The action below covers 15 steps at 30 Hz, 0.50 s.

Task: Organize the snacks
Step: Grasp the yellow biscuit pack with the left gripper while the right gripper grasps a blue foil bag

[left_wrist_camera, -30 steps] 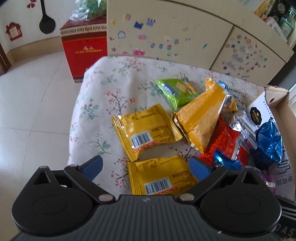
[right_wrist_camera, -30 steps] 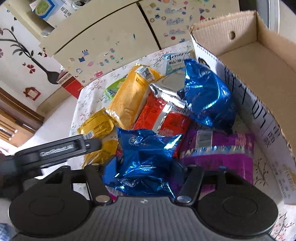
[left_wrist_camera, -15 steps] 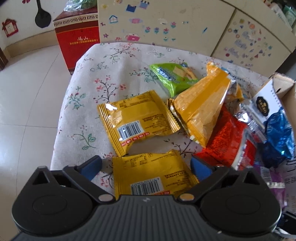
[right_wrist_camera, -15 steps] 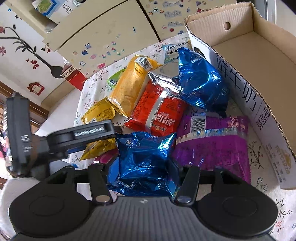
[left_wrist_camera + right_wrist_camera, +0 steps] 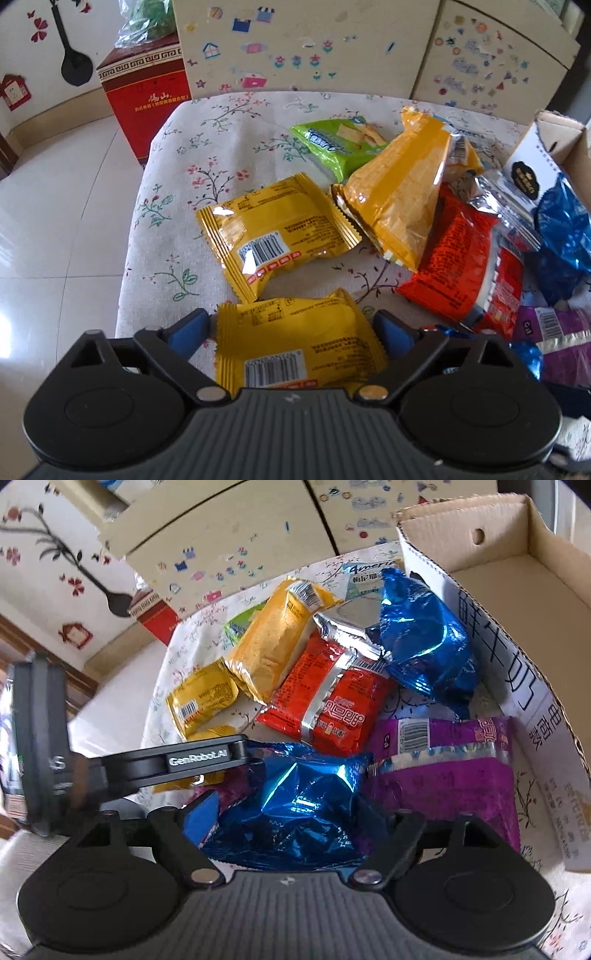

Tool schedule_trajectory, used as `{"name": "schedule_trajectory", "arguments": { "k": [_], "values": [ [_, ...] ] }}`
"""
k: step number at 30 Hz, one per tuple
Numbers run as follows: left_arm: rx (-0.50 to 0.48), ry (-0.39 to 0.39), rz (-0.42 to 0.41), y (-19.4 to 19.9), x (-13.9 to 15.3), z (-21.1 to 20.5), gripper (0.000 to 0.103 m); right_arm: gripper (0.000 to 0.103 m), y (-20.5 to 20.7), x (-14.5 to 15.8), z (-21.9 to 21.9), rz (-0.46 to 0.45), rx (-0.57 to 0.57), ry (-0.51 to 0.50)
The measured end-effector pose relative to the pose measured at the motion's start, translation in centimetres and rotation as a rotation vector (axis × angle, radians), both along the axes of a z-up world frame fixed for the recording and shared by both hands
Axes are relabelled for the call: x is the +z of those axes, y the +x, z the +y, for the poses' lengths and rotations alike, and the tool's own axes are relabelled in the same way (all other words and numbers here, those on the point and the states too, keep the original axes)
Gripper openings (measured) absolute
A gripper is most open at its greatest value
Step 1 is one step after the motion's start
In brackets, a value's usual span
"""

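Note:
Snack packets lie on a floral tablecloth (image 5: 207,158). My left gripper (image 5: 291,328) is open, its blue pads either side of a yellow packet (image 5: 295,350) lying flat. A second yellow packet (image 5: 273,236) lies beyond it. My right gripper (image 5: 295,812) has its jaws around a blue foil packet (image 5: 295,808); whether they press on it I cannot tell. An empty cardboard box (image 5: 517,576) stands at the right. The left gripper's body (image 5: 166,764) shows in the right wrist view.
An orange bag (image 5: 402,195), green packet (image 5: 336,144), red packet (image 5: 325,698), purple packet (image 5: 443,760) and another blue packet (image 5: 421,642) are piled mid-table. A red carton (image 5: 147,96) stands on the floor beyond. A stickered cabinet (image 5: 295,44) is behind the table.
My left gripper has drawn back and lowered around the near yellow packet. My right gripper has pulled back with the blue packet between its jaws, and its jaws stand wider.

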<state>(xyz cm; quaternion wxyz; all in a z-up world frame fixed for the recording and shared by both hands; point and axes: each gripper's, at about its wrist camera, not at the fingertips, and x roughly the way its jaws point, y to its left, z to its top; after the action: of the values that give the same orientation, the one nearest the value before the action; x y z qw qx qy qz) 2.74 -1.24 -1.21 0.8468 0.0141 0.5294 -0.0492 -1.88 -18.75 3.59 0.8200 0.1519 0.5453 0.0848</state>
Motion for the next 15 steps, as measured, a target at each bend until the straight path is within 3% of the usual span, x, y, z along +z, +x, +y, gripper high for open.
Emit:
{"name": "schedule_trajectory", "arguments": {
  "k": [6,8,15],
  "values": [
    [-0.048,0.000,-0.047,-0.9,0.6,0.5,0.070,0.074,-0.2,0.1,0.6,-0.030,0.049,-0.056],
    [-0.054,-0.016,-0.056,-1.1,0.9,0.8,0.063,0.067,-0.5,0.4,0.9,-0.046,0.076,-0.078],
    [-0.102,-0.033,-0.084,-2.1,1.9,1.1,0.051,0.061,-1.1,1.1,1.2,-0.087,0.135,-0.120]
  ]
}}
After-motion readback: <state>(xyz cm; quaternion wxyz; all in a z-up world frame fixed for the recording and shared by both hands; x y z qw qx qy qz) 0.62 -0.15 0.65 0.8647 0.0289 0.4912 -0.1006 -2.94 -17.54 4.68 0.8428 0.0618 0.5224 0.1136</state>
